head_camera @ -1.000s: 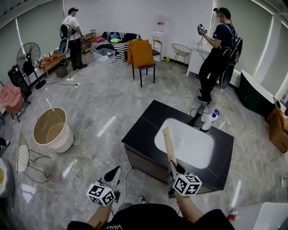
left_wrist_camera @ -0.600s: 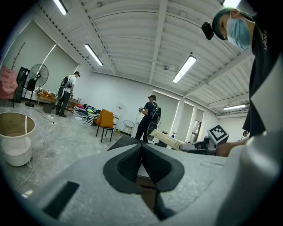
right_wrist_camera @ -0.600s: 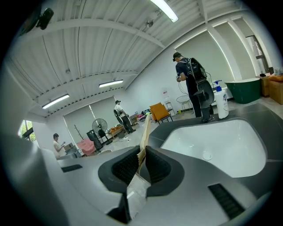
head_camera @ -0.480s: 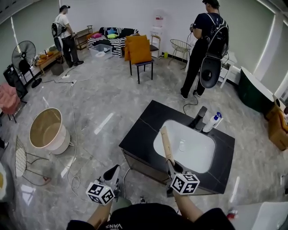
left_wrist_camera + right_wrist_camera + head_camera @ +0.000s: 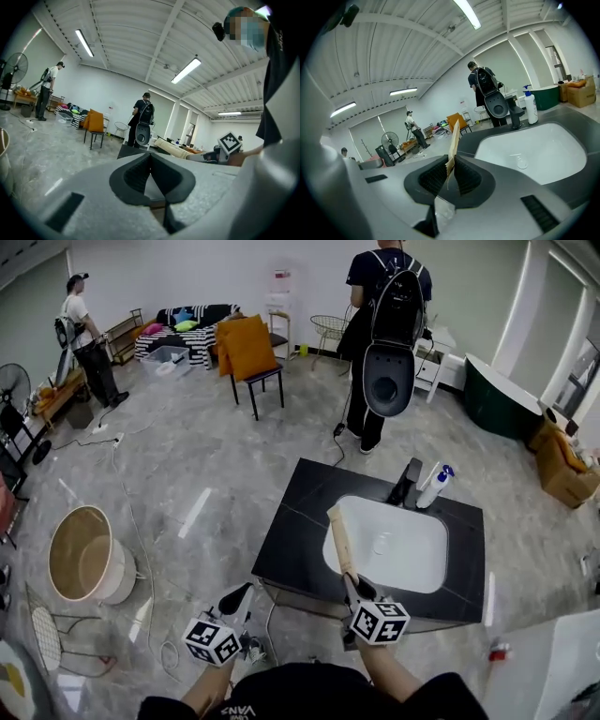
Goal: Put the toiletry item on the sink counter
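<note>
Since a second ago the person with a backpack (image 5: 384, 324) has walked from 1 o'clock to 12 o'clock, beyond the counter (image 5: 298, 542), and the counter sits lower in the head view; both forearms keep the same pose, reaching up from 6 o'clock. The right hand-held gripper (image 5: 350, 582) hovers over the counter's near edge, at 6 o'clock of the basin (image 5: 398, 549); its jaws are clamped on a flat tan packet (image 5: 340, 538), which stands up out of them and leans towards 11 o'clock, its far end above the basin's left rim, off the counter. The left hand-held gripper (image 5: 235, 600) is held off the counter at its 8 o'clock, over the floor, pointing towards 1 o'clock; its jaws are together with nothing between them. A faucet (image 5: 406, 486) stands at the basin's 12 o'clock; a bottle (image 5: 433, 487) is just beside it at 3 o'clock.
</note>
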Demonstrator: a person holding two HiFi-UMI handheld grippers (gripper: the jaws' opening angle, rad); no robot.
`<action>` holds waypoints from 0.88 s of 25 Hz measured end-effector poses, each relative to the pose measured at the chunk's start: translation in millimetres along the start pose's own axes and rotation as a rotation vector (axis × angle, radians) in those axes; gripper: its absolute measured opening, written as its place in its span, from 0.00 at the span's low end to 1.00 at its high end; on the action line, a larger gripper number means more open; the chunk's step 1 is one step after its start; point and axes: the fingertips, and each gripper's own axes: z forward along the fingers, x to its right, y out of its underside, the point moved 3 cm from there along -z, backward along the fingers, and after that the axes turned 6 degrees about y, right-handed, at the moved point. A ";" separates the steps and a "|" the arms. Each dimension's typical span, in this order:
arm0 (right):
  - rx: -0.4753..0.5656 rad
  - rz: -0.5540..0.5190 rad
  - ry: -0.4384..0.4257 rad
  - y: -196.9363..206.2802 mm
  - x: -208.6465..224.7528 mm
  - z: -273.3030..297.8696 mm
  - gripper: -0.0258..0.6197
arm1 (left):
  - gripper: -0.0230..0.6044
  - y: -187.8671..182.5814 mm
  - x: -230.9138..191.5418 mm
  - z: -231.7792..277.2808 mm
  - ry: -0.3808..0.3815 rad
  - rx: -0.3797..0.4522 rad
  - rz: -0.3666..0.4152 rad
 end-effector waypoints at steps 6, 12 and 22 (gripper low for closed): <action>0.018 0.042 0.104 11.1 -26.6 21.6 0.10 | 0.05 -15.4 -43.8 8.2 0.111 -0.046 0.005; 0.054 0.077 0.205 22.9 -50.6 43.8 0.11 | 0.05 -26.1 -84.6 6.3 0.205 -0.095 0.025; 0.072 0.087 0.354 41.7 -66.8 77.4 0.10 | 0.05 -27.7 -127.9 6.9 0.295 -0.135 0.017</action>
